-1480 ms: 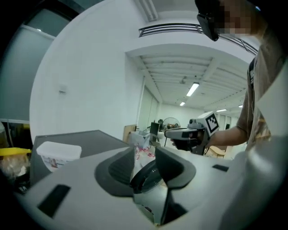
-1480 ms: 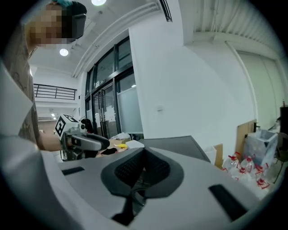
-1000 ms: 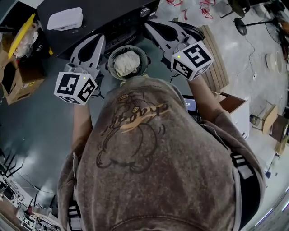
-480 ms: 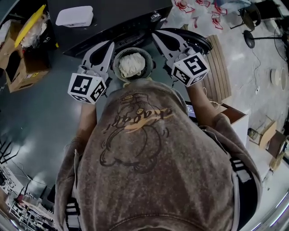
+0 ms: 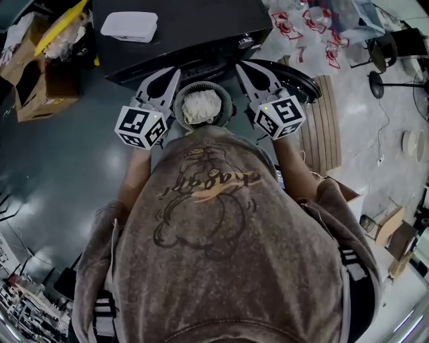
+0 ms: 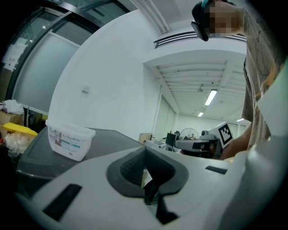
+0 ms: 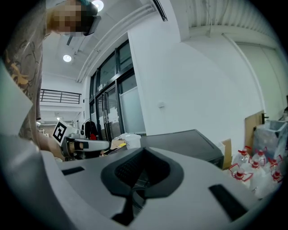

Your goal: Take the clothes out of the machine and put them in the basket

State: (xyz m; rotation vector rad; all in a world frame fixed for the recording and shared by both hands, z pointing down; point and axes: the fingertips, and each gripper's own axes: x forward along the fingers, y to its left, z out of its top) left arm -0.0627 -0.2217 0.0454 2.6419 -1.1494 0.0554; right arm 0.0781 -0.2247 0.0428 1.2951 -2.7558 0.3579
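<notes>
From above I see a round grey basket (image 5: 179, 110) on the floor in front of the dark machine (image 5: 194, 30), with a cream cloth (image 5: 202, 107) bunched inside it. My left gripper (image 5: 175, 70) is at the basket's left and my right gripper (image 5: 239, 65) at its right, both pointing toward the machine. Each is shut with nothing between its jaws. The left gripper view shows shut jaws (image 6: 145, 150) over the machine's top; the right gripper view shows the same (image 7: 143, 152). The machine's round dark door (image 5: 301, 71) stands open on the right. The drum's inside is hidden.
A white lidded tub (image 5: 129, 25) sits on the machine's top. Cardboard boxes (image 5: 40, 87) stand at the left, a slatted wooden panel (image 5: 322, 124) and an open box (image 5: 350, 195) at the right. Bottles with red handles (image 5: 301, 20) crowd the far right.
Both grippers have sunk lower on either side of the basket and look smaller from above. Both stay shut, and the cloth lies in the basket as before.
</notes>
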